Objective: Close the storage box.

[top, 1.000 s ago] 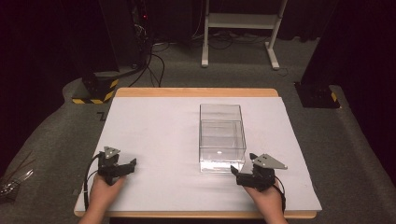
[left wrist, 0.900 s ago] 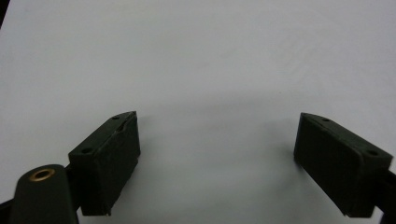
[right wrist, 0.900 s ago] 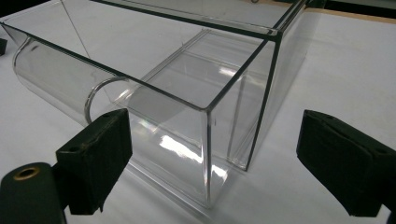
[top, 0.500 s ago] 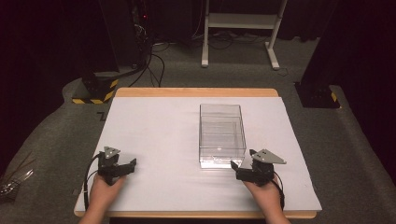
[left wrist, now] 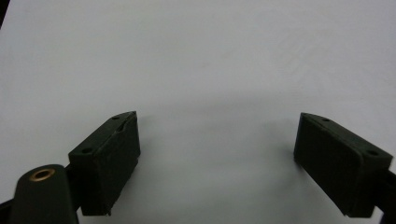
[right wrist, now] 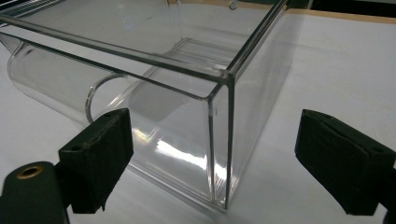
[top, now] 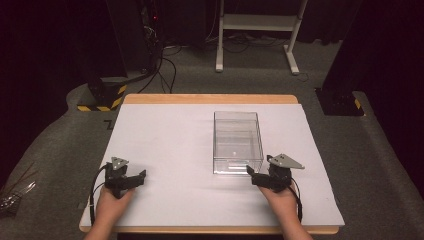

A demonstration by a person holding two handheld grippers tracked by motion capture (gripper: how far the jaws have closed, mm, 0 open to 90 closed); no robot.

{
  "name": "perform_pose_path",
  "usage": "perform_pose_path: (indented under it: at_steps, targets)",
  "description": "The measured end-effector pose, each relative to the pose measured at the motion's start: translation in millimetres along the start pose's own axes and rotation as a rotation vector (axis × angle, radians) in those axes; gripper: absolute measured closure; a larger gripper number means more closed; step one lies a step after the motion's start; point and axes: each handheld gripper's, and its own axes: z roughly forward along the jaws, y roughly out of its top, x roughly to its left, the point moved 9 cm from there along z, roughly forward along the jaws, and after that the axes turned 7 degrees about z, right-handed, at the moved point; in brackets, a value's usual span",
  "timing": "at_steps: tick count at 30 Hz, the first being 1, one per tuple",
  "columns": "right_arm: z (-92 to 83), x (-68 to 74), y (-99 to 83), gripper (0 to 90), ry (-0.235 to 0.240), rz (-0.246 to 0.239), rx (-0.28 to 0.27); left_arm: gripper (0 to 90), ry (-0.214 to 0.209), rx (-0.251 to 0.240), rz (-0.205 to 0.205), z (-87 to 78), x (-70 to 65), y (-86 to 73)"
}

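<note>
The clear box (right wrist: 154, 93) runs off the top and left edges of the right gripper view. At the high view's left edge, a glinting object (top: 12, 192) is too dim to identify.

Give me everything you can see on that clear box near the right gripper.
The clear box looks like hard see-through plastic: rectangular, open-topped, thin-walled, nothing visible inside. It stands upright on the white sheet, long side running away from the person. The right gripper view shows a rounded clear handle on its near end wall. The right gripper has its jaws spread either side of the near right corner, not touching it.
</note>
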Motion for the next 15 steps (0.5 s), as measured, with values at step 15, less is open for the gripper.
perform_pose_path:
  at_steps: [15]
  targets:
    - [15.4, -6.2, 6.0, 12.3, -0.018, 0.015, 0.004, 14.6, 0.001, 0.001, 0.000, 0.0, 0.0, 0.0]
